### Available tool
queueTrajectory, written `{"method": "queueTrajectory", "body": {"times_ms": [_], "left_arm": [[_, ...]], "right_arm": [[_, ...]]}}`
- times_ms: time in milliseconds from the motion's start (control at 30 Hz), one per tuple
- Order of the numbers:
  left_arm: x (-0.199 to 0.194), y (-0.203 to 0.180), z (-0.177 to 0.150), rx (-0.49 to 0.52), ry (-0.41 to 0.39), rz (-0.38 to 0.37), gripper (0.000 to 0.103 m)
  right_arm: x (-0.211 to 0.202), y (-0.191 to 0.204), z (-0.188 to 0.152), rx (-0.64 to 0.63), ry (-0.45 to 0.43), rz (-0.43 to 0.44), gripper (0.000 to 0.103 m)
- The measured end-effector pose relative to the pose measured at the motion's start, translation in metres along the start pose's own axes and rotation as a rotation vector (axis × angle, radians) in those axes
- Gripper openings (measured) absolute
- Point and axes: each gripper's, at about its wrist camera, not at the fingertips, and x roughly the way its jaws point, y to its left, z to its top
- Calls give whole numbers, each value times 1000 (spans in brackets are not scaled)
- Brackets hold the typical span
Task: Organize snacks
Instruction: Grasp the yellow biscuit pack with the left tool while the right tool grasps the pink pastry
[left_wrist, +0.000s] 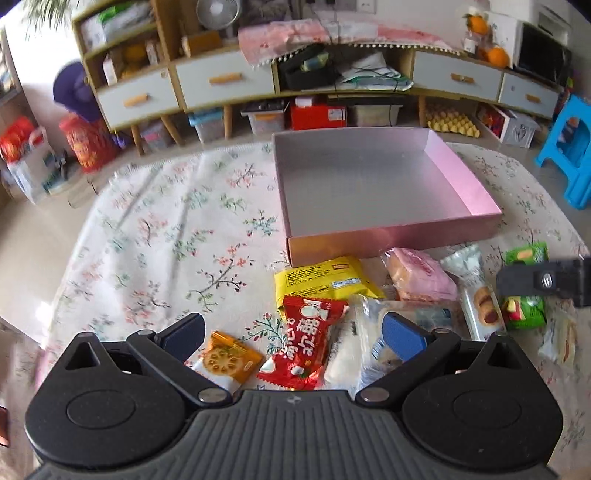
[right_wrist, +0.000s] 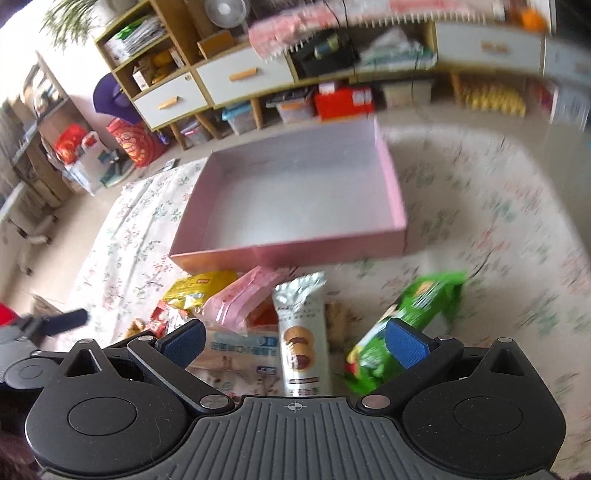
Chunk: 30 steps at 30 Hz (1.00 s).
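Note:
A shallow pink box (left_wrist: 391, 236) (right_wrist: 288, 254) lies empty on the floral cloth. In front of it is a heap of snack packets: a yellow bag (left_wrist: 325, 278), a red packet (left_wrist: 306, 343), an orange cracker packet (left_wrist: 227, 360), a pink packet (left_wrist: 421, 277) (right_wrist: 240, 299), a silver cookie packet (left_wrist: 476, 291) (right_wrist: 301, 332) and a green packet (left_wrist: 524, 310) (right_wrist: 410, 317). My left gripper (left_wrist: 295, 330) hangs open over the red packet. My right gripper (right_wrist: 295, 341) is open above the silver cookie packet and a pale blue-printed packet (right_wrist: 240, 354). Neither holds anything.
The floral cloth (left_wrist: 159, 240) covers a low table. Behind it stands a wooden cabinet with white drawers (left_wrist: 225, 79) and storage bins underneath. A blue plastic stool (left_wrist: 569, 151) is at the right. Red drums (left_wrist: 88, 144) sit on the floor at the left.

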Motion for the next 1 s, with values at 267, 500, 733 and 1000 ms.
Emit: {"method": "queueTrajectory", "body": {"times_ms": [267, 500, 733, 1000], "left_arm": [[13, 27, 14, -119, 48, -81, 91], [31, 27, 33, -163, 53, -172, 77], [60, 33, 46, -248, 102, -193, 68], [81, 39, 40, -237, 161, -245, 64]], "right_arm": [[24, -23, 14, 93, 94, 204, 103], [37, -35, 26, 200, 61, 213, 98], [43, -29, 39, 243, -14, 290, 74], [71, -3, 32, 153, 48, 248, 55]]}}
